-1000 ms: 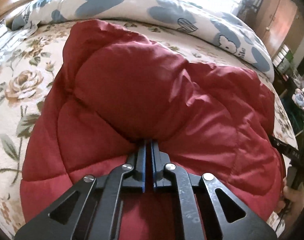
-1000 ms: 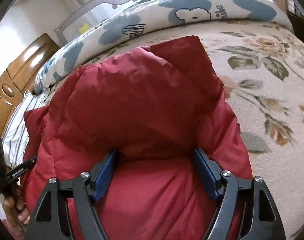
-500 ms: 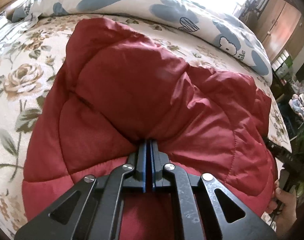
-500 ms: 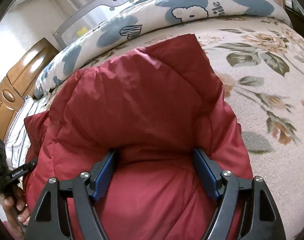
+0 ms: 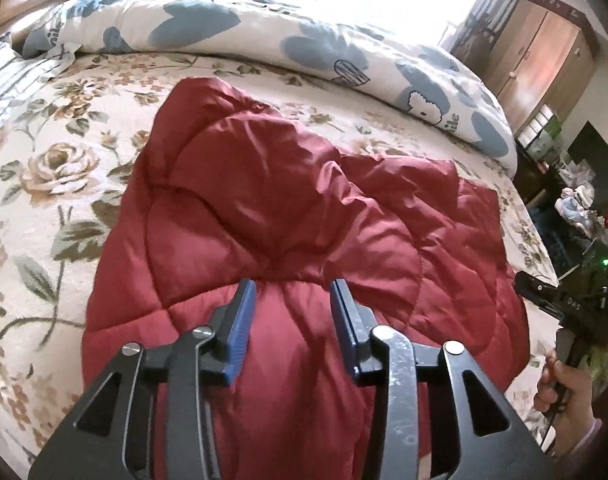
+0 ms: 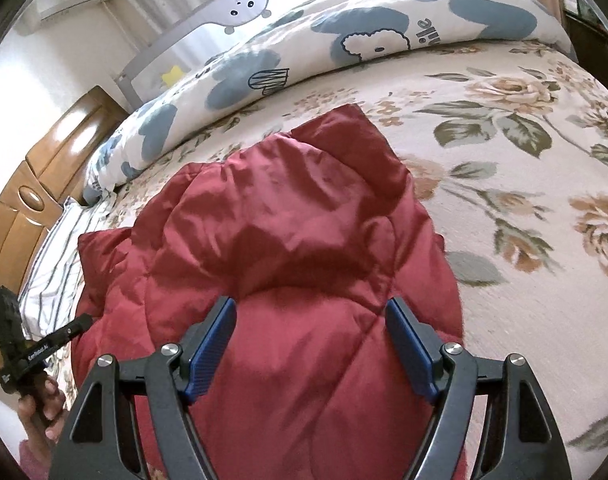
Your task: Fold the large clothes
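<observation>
Fingers of the left hand-held gripper (image 5: pixel 292 316) stand spread at the bottom centre of the left wrist view, blue pads apart with nothing between them, poised over the near edge of the red quilted jacket (image 5: pixel 304 240). In the right wrist view the right hand-held gripper (image 6: pixel 309 340) is spread wider, also pinching nothing, its pads set to either side of a puffy ridge of the same garment. The jacket lies folded in the middle of the frame on the floral bedspread (image 5: pixel 44 168), one layer turned back over another. Further up, a rolled duvet with blue patches (image 5: pixel 304 48) runs across the upper part of the frame, with a wooden headboard (image 6: pixel 44 184) at the left edge of the right view and a wardrobe (image 5: pixel 543 60) at upper right of the left view.

My worry is that the padded fabric looks springy and slick: with neither gripper holding it, the turned-back layer could puff up or slide open, and a shallow pinch might catch only the top layer and pull the fold askew.

The jacket's nearest hem is cut off beneath the gripper bodies, sleeves, collar and zip cannot be made out, and whether the pads touch the cloth is unclear
</observation>
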### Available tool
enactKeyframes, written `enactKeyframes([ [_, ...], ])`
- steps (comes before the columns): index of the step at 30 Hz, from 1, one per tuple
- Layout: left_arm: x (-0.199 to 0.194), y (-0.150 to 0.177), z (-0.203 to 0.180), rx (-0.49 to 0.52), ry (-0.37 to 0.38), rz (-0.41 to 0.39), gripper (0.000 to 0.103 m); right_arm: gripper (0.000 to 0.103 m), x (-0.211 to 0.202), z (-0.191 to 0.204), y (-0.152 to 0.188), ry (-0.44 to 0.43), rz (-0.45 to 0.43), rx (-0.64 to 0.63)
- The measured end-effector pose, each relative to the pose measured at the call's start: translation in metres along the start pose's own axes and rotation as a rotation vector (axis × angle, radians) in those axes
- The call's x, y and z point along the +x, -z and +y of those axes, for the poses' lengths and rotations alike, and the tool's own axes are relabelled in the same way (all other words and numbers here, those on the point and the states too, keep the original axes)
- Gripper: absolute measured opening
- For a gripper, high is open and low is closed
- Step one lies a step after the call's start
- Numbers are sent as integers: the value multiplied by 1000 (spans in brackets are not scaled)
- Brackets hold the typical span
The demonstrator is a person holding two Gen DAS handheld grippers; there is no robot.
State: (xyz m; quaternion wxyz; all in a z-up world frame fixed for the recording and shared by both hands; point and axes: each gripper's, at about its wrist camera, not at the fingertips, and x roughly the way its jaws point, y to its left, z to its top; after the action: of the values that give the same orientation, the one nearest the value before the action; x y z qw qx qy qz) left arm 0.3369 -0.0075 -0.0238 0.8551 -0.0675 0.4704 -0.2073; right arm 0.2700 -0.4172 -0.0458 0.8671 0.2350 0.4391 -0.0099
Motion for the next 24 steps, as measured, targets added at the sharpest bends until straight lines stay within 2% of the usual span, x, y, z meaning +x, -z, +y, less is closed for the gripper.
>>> enactKeyframes([
  [4,-9,4,11,-37,32,-11,44,78,-9,-7,6,-16,7,8],
  [12,-22,7,23,-68,29,-31,52,84,-22,-16,13,-22,11,12],
  [19,-33,8,40,-102,32,-48,75,89,-32,-28,14,-25,-3,24],
  [24,-32,10,65,-157,42,-46,76,90,-29,-44,14,-90,8,75],
])
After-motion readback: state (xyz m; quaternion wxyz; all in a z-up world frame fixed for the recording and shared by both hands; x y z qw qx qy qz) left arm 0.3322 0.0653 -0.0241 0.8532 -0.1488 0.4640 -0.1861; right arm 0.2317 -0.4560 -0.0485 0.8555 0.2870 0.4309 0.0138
